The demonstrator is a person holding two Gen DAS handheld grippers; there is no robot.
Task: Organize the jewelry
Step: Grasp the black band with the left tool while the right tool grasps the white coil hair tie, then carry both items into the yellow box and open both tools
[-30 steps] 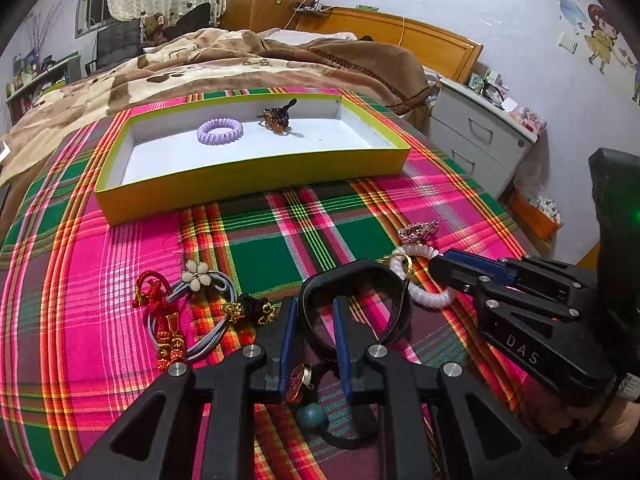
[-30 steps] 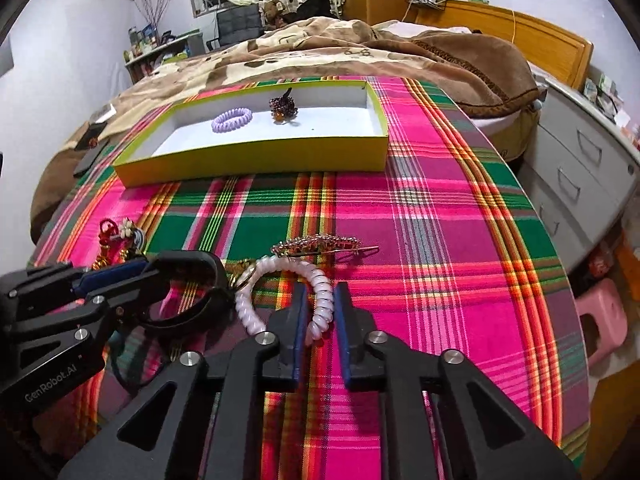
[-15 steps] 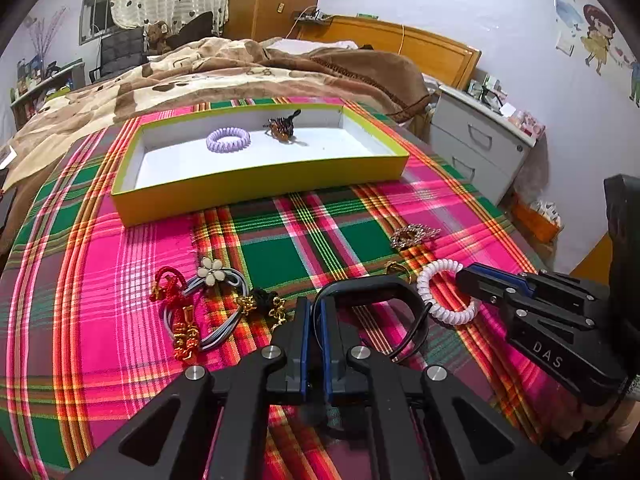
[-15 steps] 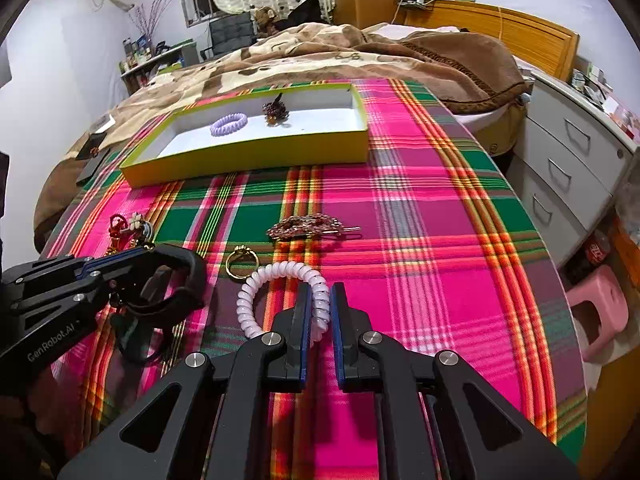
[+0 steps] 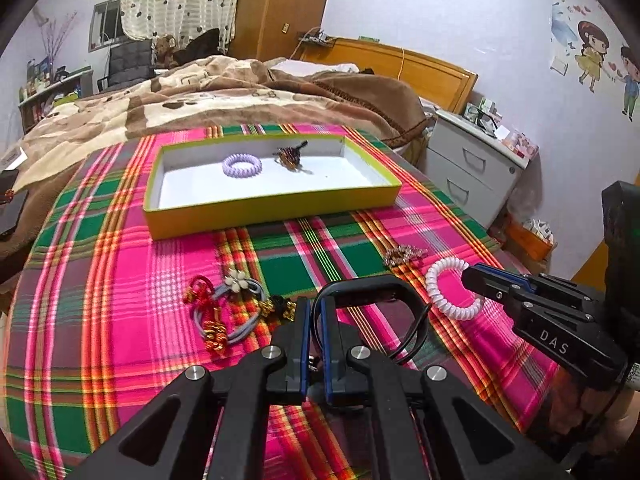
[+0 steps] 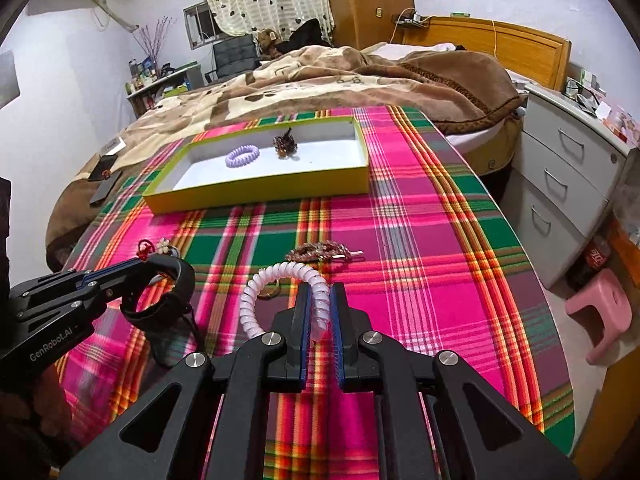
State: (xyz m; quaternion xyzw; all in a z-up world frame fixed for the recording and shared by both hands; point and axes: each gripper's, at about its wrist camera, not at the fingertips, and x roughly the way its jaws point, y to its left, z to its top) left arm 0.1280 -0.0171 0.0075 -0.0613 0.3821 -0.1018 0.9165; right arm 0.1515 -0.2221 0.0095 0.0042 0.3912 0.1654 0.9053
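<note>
My left gripper is shut on a black band and holds it above the plaid cloth; the band also shows in the right wrist view. My right gripper is shut on a white spiral hair tie, lifted off the cloth; it also shows in the left wrist view. A yellow-green tray at the far side holds a purple spiral tie and a brown clip.
On the cloth lie a grey hair tie bundle with a flower and red-gold charms, a rhinestone barrette and a gold ring. A bed lies behind, white drawers and a pink stool at the right.
Both grippers shut on their items and rose from the cloth: the left lifted the black band, the right lifted the white spiral tie. Both views pulled back and up.
</note>
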